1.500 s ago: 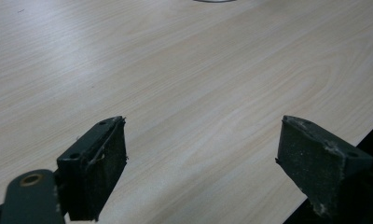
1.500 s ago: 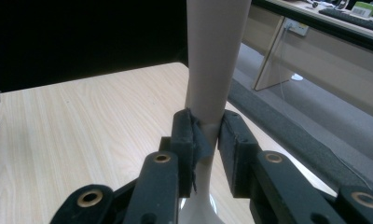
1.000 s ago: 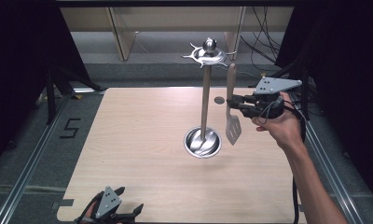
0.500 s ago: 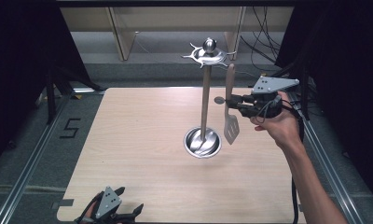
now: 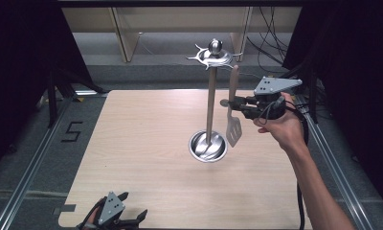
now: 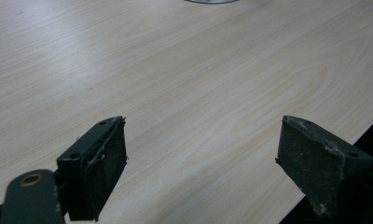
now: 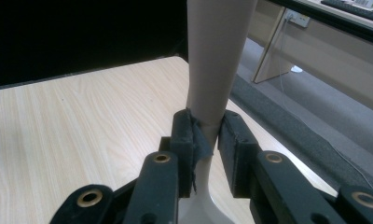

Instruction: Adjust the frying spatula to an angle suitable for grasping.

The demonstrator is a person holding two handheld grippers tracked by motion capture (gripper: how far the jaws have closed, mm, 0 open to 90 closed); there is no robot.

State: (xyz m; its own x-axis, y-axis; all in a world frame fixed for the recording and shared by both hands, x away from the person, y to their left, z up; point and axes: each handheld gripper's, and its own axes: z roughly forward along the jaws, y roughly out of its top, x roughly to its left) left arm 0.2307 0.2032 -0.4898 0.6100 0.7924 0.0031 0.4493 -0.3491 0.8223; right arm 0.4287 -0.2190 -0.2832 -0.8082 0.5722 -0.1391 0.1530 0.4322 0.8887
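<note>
Here the right claw (image 7: 205,135) pinches a smooth beige spatula (image 5: 233,111).

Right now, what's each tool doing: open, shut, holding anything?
Left tool: open, nothing between its jaws, low over the table.
Right tool: shut on the spatula, gripping its handle beside the rack.

1. Light wood-grain counter (image 5: 146,158), pretty evenly lit from above.
2. Grey carpet floor (image 5: 31,158) around it, with a "5" marker (image 5: 71,131) taped on the left.
3. Metal rails (image 5: 22,187) run along both sides.
4. Black curtains (image 5: 22,52) hang left and right.
5. Pale wooden furniture legs (image 5: 125,36) at the back, tangle of black cables (image 5: 271,43) near them.
</note>
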